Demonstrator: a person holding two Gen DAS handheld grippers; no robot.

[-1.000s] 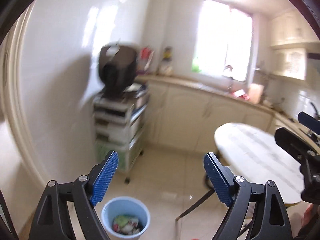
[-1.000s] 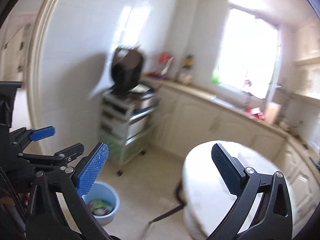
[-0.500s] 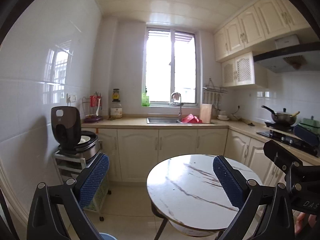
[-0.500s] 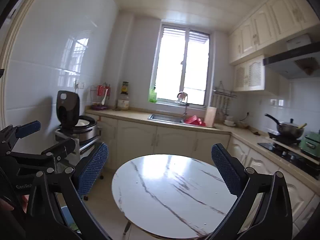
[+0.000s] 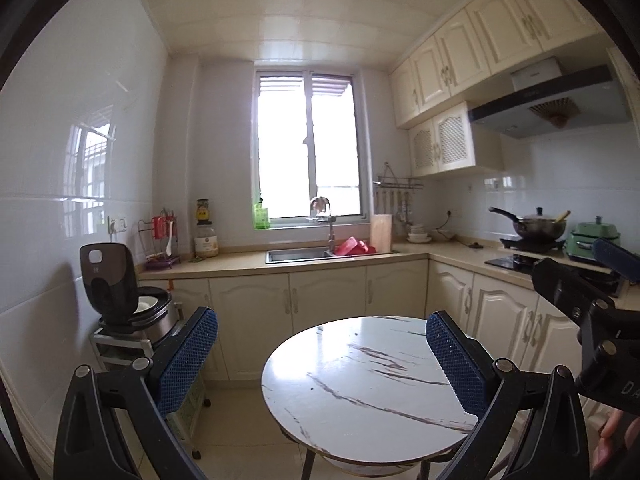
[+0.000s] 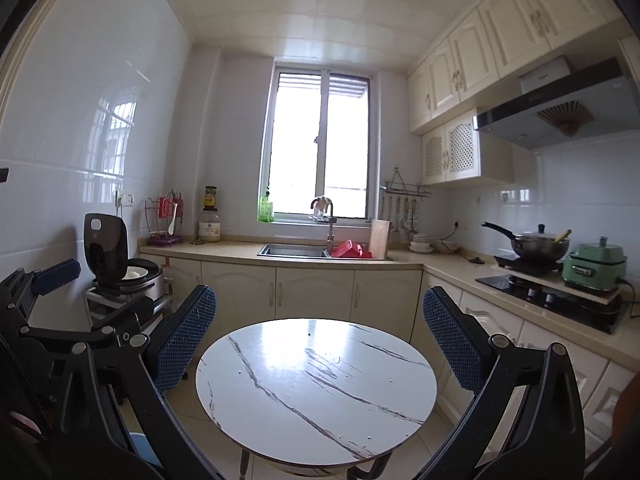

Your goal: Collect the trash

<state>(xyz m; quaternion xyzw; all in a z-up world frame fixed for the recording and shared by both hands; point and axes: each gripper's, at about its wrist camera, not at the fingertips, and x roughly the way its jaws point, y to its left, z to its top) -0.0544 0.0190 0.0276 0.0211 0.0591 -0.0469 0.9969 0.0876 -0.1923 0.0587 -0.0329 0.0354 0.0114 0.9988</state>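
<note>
Left tongs (image 5: 322,356): I hold them level and released, blue pads spread wide, nothing between them.
Right tongs (image 6: 319,338): released as well, pads wide apart and bare; I see nothing gripped.
Each seen from the other: the right tongs sit at the far right of my left view, the left tongs at the far left of my right view, side by side and apart.
Round marble worktop (image 6: 316,392): directly ahead of and below both tongs, white with dark veins; only a few tiny dark specks on it.
Trash: none that I can make out on the round worktop; those specks are too small to name.
Blue bin (image 6: 141,446): only a sliver shows low behind my right tongs' left finger, on the floor; its contents are hidden.
Rice cooker (image 5: 122,300): beyond the left pad, lid up, on a small trolley against the wall.
Sink (image 5: 298,255): straight ahead past the round worktop, under the window, red items just right of the tap.
Pan (image 6: 536,242): far right of the tongs on the stove, a green appliance (image 6: 594,264) beside it.
Hand (image 5: 612,436): fingertips show at the lower right of the left view.
</note>
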